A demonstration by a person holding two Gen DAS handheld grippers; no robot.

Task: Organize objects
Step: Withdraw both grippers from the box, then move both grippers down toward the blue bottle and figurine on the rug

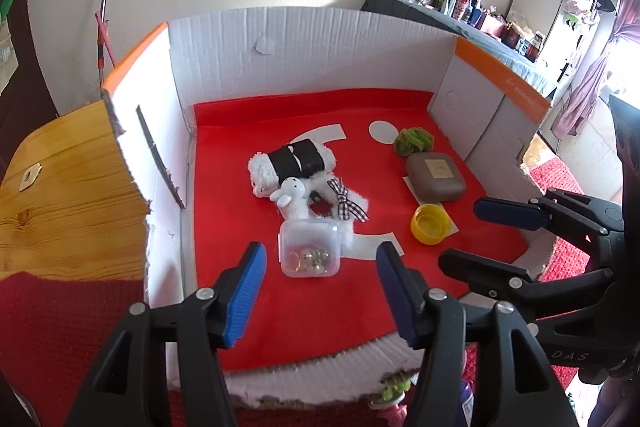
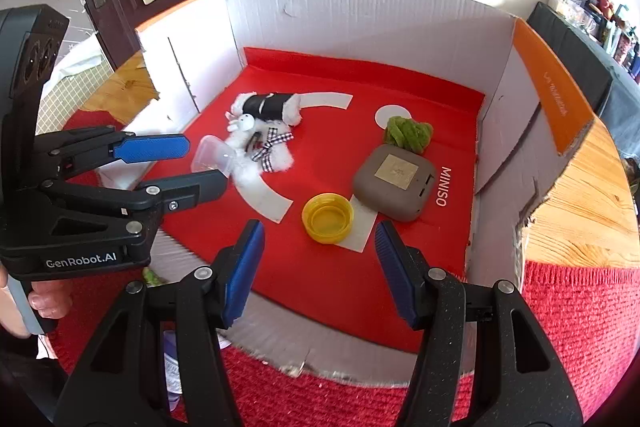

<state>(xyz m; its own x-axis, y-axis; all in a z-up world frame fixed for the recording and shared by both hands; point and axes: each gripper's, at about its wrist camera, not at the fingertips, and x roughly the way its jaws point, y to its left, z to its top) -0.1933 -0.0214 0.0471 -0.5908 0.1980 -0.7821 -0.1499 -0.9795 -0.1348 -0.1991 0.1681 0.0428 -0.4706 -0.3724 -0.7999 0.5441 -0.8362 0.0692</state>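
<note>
Hovering with jaws apart: left gripper (image 1: 318,293) over the small clear plastic box of beads (image 1: 309,248), right gripper (image 2: 320,271) before the yellow plastic cap (image 2: 328,217). Both resting on red "MINISO" mat (image 2: 400,67) inside white cardboard tray (image 2: 360,11). "GenRobot.AI" on left gripper.

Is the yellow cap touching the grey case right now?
Apart. In the right wrist view, a strip of white paper shows between the yellow cap and the grey case; the left wrist view shows that gap too.
</note>
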